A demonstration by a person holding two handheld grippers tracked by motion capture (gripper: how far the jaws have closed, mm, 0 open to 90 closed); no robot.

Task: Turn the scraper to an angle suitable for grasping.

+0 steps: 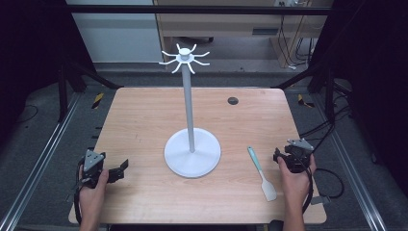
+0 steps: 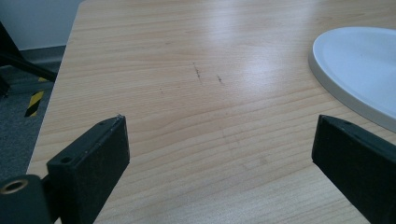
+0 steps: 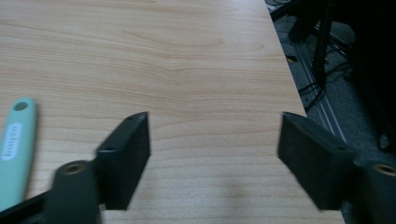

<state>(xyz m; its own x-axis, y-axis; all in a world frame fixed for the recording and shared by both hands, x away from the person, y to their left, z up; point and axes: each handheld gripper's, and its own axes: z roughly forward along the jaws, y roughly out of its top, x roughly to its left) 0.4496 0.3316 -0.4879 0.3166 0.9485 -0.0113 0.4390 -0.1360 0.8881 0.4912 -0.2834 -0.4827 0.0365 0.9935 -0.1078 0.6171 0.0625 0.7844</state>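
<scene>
Left tool [image 1: 118, 171] sits wide and empty, left of the white hook stand [image 1: 192, 154] mid-worktop [image 1: 144, 120]. Right of the stand lies the spatula [image 1: 261, 173], untouched; right tool [image 1: 284, 156] waits beside it, equally wide. Looks like the opening step: next, probably, closing on that mint handle.

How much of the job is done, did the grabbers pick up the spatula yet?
Not yet; nothing looks done. The spatula lies flat on the table, beside the white hook stand, whose hooks are bare. The right gripper sits next to the spatula with jaws wide open, holding nothing. The left gripper is open and holding nothing too. Picking up the spatula, perhaps to hang it, is all left.
</scene>
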